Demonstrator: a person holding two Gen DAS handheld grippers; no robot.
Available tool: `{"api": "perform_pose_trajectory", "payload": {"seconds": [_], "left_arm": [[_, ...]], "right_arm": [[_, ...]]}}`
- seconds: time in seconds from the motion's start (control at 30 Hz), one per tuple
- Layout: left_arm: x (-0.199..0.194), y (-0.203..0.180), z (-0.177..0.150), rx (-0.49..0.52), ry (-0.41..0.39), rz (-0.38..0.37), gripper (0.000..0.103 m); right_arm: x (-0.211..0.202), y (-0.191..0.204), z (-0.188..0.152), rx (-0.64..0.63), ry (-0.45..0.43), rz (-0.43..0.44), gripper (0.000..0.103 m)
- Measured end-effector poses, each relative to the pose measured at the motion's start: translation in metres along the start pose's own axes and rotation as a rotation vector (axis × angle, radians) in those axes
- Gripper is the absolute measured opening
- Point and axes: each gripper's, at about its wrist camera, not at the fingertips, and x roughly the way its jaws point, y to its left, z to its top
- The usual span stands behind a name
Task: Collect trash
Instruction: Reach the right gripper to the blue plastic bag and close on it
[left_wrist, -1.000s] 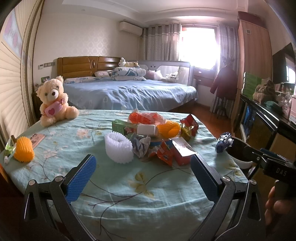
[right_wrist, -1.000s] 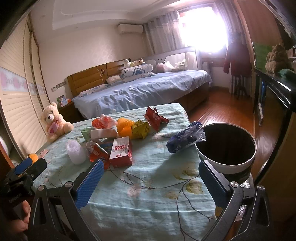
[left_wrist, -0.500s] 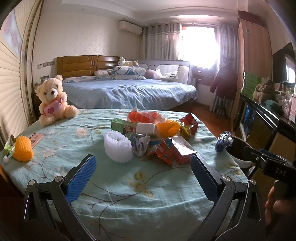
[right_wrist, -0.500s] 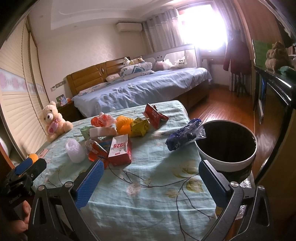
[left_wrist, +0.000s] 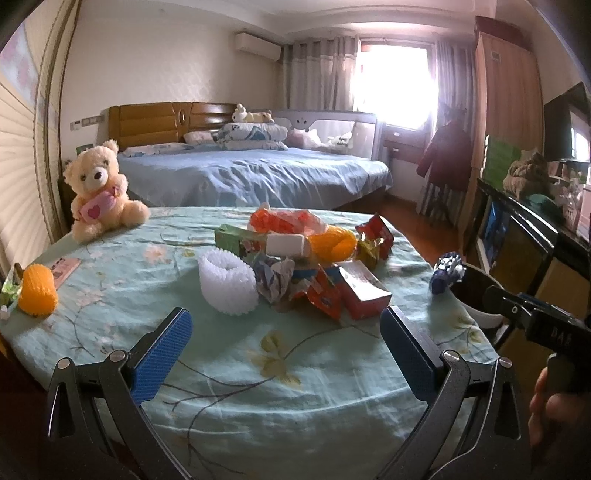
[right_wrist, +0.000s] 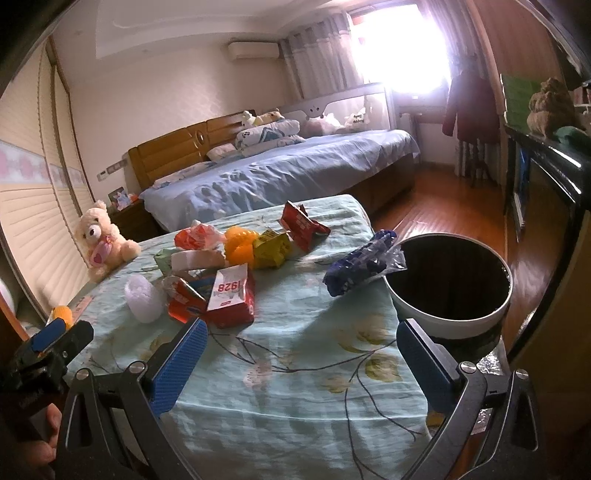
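A heap of trash lies mid-table: a white foam net sleeve (left_wrist: 228, 283), a red "1928" carton (right_wrist: 232, 296), red wrappers (right_wrist: 301, 226), an orange net (right_wrist: 240, 246) and a crumpled wrapper (left_wrist: 275, 276). A blue wrapper (right_wrist: 360, 266) rests at the table's right edge, leaning on the rim of a white bin with a black liner (right_wrist: 448, 286). My left gripper (left_wrist: 283, 349) is open and empty above the near tablecloth. My right gripper (right_wrist: 301, 360) is open too, low over the cloth between the carton and the bin.
A teddy bear (left_wrist: 99, 190) sits at the table's far left. An orange net sleeve (left_wrist: 37, 290) and a pink card (left_wrist: 64, 268) lie at the left edge. A bed (left_wrist: 251, 177) stands behind, and a dark cabinet (left_wrist: 524, 240) is on the right.
Both grippers have crept slightly forward toward the trash heap, still open. Nothing on the table has moved.
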Motion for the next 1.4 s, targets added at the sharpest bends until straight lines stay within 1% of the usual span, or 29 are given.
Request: {"api": "perform_pose_trajectory", "payload": {"seconds": [0.23,0.4,0.53,0.7,0.8,1.03,1.17,1.3,1.4], "left_arm": [[0.018,-0.008,0.000,0.008,0.053,-0.025,0.103],[0.036,-0.022,-0.001,0.011,0.099,-0.073,0.103],[0.053,-0.035,-0.003,0.016,0.150,-0.111,0.103],[0.071,-0.053,0.001,0.043,0.180,-0.130,0.101],[0.080,-0.061,0.007,0.043,0.195,-0.141,0.100],[0.103,-0.077,0.015,0.054,0.225,-0.141,0.099],[0.120,-0.084,0.017,0.069,0.252,-0.111,0.099],[0.134,-0.083,0.018,0.061,0.281,-0.084,0.099],[0.145,-0.083,0.019,0.068,0.303,-0.076,0.099]], "right_arm": [[0.010,-0.016,0.003,0.031,0.031,-0.027,0.103],[0.020,-0.029,0.007,0.048,0.055,-0.039,0.102],[0.030,-0.039,0.012,0.063,0.071,-0.045,0.102],[0.047,-0.053,0.018,0.094,0.109,-0.039,0.097],[0.056,-0.060,0.021,0.110,0.129,-0.033,0.094],[0.076,-0.075,0.030,0.142,0.163,-0.019,0.090],[0.091,-0.083,0.036,0.165,0.188,-0.006,0.088],[0.107,-0.087,0.040,0.183,0.220,0.002,0.087],[0.119,-0.086,0.042,0.185,0.246,0.013,0.082]]}}
